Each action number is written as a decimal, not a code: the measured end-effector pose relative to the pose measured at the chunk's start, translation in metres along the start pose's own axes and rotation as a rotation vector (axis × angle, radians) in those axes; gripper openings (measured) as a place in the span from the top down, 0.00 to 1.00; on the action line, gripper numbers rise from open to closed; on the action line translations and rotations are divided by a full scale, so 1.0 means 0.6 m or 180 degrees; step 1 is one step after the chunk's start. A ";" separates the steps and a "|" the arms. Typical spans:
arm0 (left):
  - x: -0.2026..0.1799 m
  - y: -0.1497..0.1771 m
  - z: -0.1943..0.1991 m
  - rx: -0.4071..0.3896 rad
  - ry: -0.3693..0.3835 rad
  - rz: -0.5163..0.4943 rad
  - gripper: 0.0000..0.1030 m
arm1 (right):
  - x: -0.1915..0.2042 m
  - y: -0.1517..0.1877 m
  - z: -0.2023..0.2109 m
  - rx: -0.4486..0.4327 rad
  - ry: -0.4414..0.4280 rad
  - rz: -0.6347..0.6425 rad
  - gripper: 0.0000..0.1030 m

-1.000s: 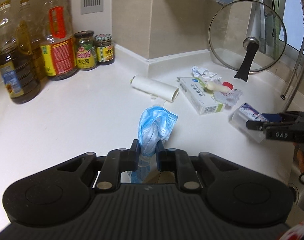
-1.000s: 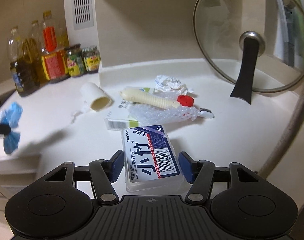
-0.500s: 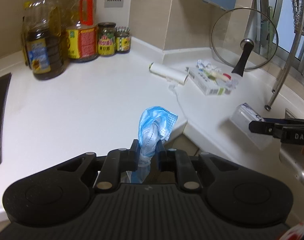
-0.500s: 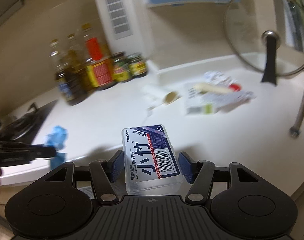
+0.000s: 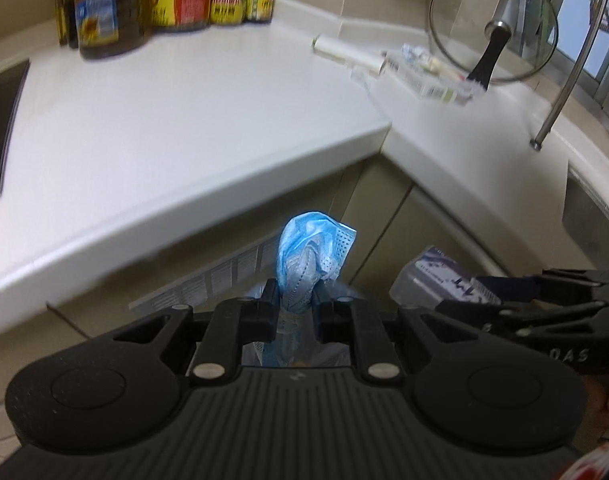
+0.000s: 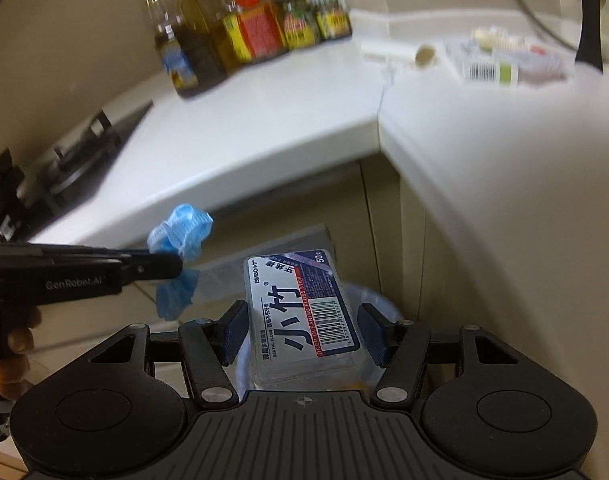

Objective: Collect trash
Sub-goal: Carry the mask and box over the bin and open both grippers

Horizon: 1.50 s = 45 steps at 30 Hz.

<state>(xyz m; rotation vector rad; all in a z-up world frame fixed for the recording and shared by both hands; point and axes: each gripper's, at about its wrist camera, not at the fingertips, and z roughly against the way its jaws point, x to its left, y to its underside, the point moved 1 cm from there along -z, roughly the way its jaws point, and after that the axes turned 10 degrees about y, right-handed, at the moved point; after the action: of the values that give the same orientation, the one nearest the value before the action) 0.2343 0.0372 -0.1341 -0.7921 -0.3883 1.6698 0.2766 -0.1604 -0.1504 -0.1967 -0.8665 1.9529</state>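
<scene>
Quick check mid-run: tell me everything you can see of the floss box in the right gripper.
The floss box is a clear plastic case with a blue, white and red printed label and barcode on top. It lies flat, lid closed, clamped on its long sides by the right gripper, held off the counter above a bag-lined bin.

The bottles (image 5: 104,8) at the back of the counter (image 5: 184,120) were cut off at the top edge, their labels too smeared to read. The small litter (image 6: 500,60) by the glass lid (image 5: 492,24) blurred into pale shapes that could not be told apart. The bin (image 6: 378,300) below showed only a sliver of rim, hidden behind the floss box (image 6: 304,320). The lower end of the blue mask (image 5: 308,256) vanished behind the left gripper (image 5: 295,296).
</scene>
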 end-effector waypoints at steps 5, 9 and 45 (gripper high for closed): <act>0.016 0.033 -0.026 0.0147 -0.0031 0.0071 0.86 | -0.004 0.037 -0.046 0.0176 0.0128 -0.0022 0.42; 0.021 0.053 -0.060 0.0287 -0.0072 0.0074 0.86 | -0.013 0.056 -0.082 0.0284 0.0213 -0.0044 0.42; 0.058 0.101 -0.271 0.0705 -0.0121 0.0128 0.68 | -0.069 0.096 -0.239 0.0441 0.0439 -0.0470 0.42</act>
<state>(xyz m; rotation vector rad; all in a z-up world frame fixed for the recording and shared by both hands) 0.2983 0.0288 -0.2990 -0.6080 -0.2098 1.7325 0.3250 -0.1407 -0.3013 -0.1785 -0.6356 1.8302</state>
